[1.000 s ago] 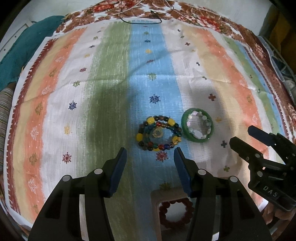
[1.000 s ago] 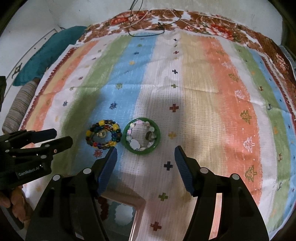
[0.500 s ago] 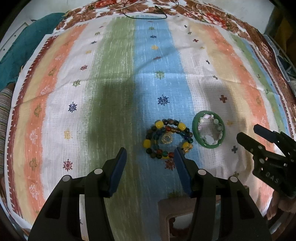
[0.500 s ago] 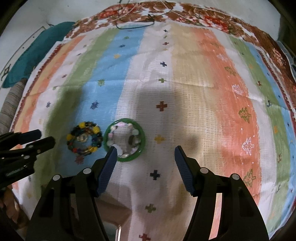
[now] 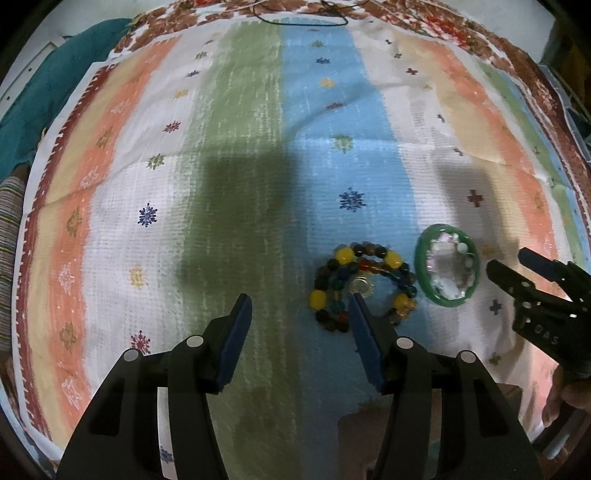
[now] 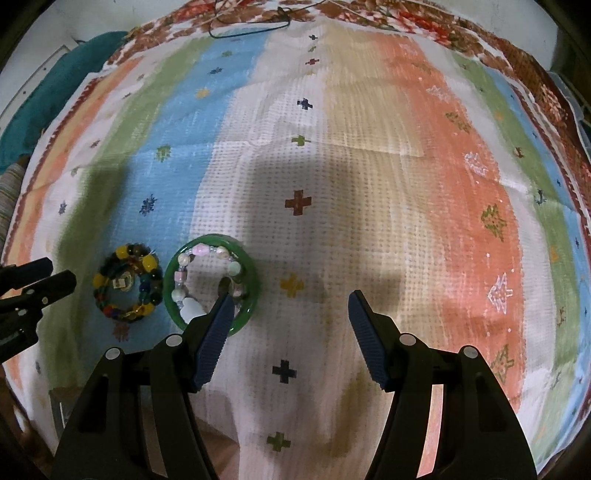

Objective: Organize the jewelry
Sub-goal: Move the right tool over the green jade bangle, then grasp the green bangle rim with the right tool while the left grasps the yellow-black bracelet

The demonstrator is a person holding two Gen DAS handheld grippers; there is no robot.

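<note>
Both claws hang spread and empty over the striped cloth point(image 6: 369, 177). Left gripper point(image 5: 299, 317) has its blue pads wide apart above the green and blue stripes, its right pad overlapping the near edge of the multicoloured bead bracelet point(image 5: 364, 284), which lies flat on the blue stripe with a small gold-toned piece inside its ring. Just beside that bracelet, to the right and seemingly not quite touching, rests the green bangle point(image 6: 210, 282) with a pale bead bracelet point(image 6: 201, 273) coiled inside it. Right gripper point(image 6: 291, 317) is likewise open, its left finger point(image 6: 214, 332) covering the bangle's near rim. A dark cord point(image 5: 306, 16) lies along the cloth's far floral border.
</note>
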